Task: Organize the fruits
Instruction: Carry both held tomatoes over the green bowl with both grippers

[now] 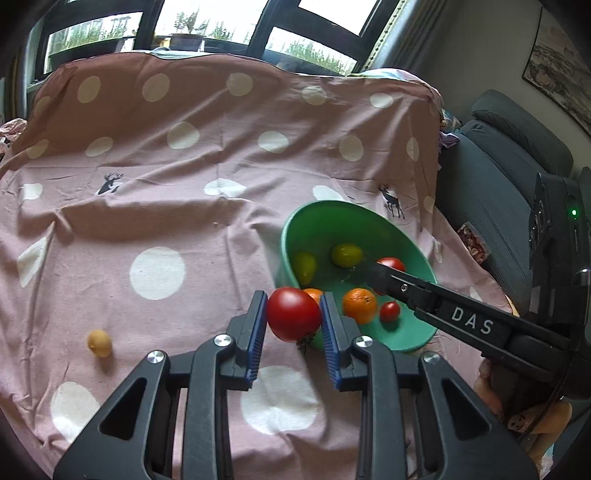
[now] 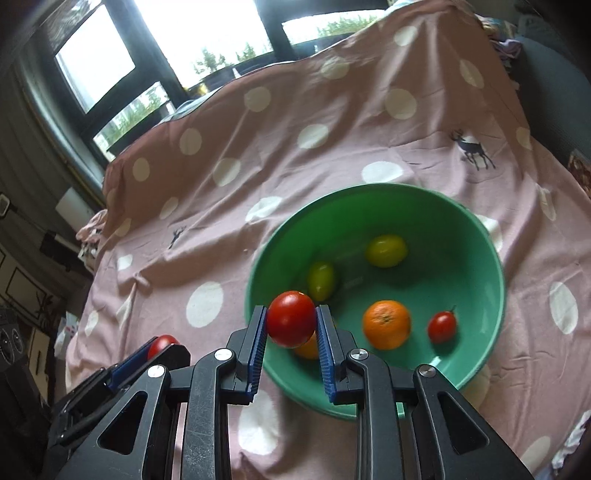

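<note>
My left gripper (image 1: pixel 293 314) is shut on a red tomato (image 1: pixel 293 313) and holds it at the near left rim of the green bowl (image 1: pixel 332 218). My right gripper (image 2: pixel 291 320) is shut on a second red tomato (image 2: pixel 291 318) above the bowl's (image 2: pixel 406 192) near left side. In the left wrist view the right gripper (image 1: pixel 380 271) reaches over the bowl with its tomato (image 1: pixel 392 264). The bowl holds two yellow-green fruits (image 2: pixel 386 251), an orange (image 2: pixel 386 325), a small red tomato (image 2: pixel 441 326) and another orange partly hidden. A small yellow fruit (image 1: pixel 99 342) lies on the cloth at the left.
The bowl rests on a pink cloth with white dots (image 1: pixel 159 206) spread over a raised surface. A grey sofa (image 1: pixel 509 177) stands to the right. Windows (image 1: pixel 207 26) run along the back. My left gripper with its tomato shows at the lower left of the right wrist view (image 2: pixel 162 345).
</note>
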